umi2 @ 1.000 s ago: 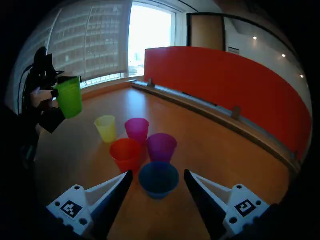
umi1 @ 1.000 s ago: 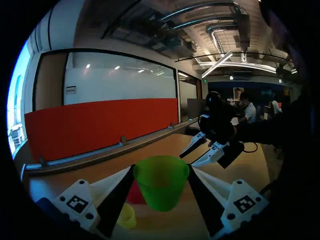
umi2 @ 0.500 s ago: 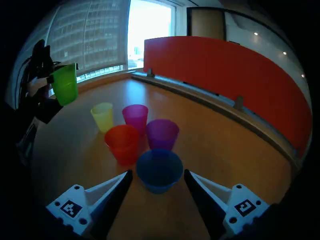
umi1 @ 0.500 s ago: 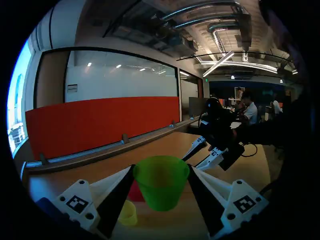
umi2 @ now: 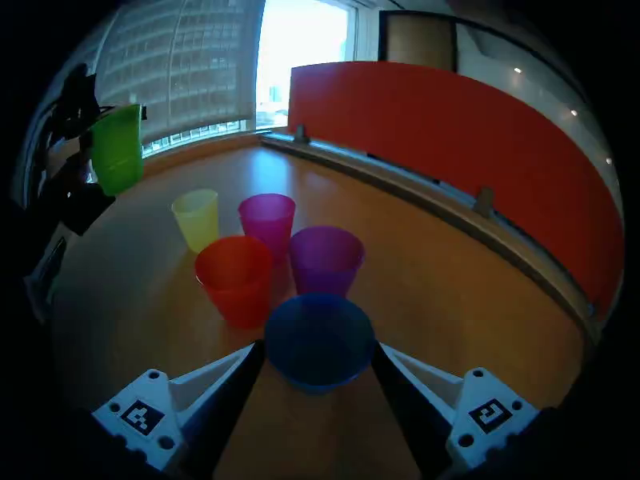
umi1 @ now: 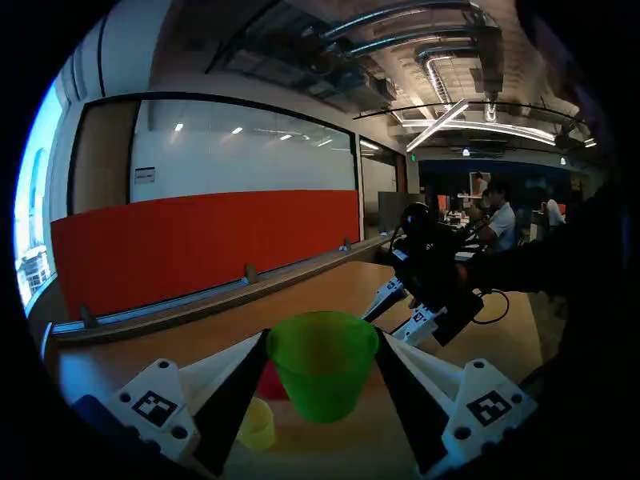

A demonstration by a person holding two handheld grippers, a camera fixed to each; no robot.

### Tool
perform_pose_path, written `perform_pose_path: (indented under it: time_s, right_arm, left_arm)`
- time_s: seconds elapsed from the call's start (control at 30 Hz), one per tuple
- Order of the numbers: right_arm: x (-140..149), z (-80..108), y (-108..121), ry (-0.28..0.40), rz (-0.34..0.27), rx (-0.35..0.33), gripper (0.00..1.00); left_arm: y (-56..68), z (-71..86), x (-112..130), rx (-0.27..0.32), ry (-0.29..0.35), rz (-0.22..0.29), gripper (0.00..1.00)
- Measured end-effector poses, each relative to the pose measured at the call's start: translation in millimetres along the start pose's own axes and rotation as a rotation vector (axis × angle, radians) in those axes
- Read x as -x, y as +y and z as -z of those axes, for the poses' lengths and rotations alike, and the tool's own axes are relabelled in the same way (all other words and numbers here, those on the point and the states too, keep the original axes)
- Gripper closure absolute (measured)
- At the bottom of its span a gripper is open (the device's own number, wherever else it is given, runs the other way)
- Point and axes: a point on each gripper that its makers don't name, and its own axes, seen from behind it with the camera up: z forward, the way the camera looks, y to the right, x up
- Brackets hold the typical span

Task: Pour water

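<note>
Five cups stand bunched on the wooden table: a yellow cup, a pink cup, a purple cup, a red cup and a blue cup. A second ago the blue cup sat ahead of the right gripper. That gripper has since closed in, and the cup now fills the gap between its fingers, its rim at their inner edges. Whether they press on it I cannot tell. The left gripper pinches the green cup upright between both fingers, as before. It is held above the table, off to the yellow cup's side of the bunch.
</note>
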Motion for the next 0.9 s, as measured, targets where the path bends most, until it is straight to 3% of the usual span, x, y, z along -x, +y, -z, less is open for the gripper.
perform_pose_path:
  time_s: [0.47,0.67,0.9]
  right_arm:
    - [-1,-8.7,1,0.001,-0.003,-0.003,0.08]
    - [-2,-6.1,-1,0.02,-0.012,-0.009,0.09]
    - [-23,7.4,-5,0.068,-0.007,-0.008,0.09]
  left_arm:
    - [-4.5,-0.1,8,-0.003,-0.005,0.014,0.09]
    - [-7.3,-0.4,12,-0.006,-0.007,0.019,0.09]
    - [-7.2,1.5,11,-0.003,-0.007,0.017,0.09]
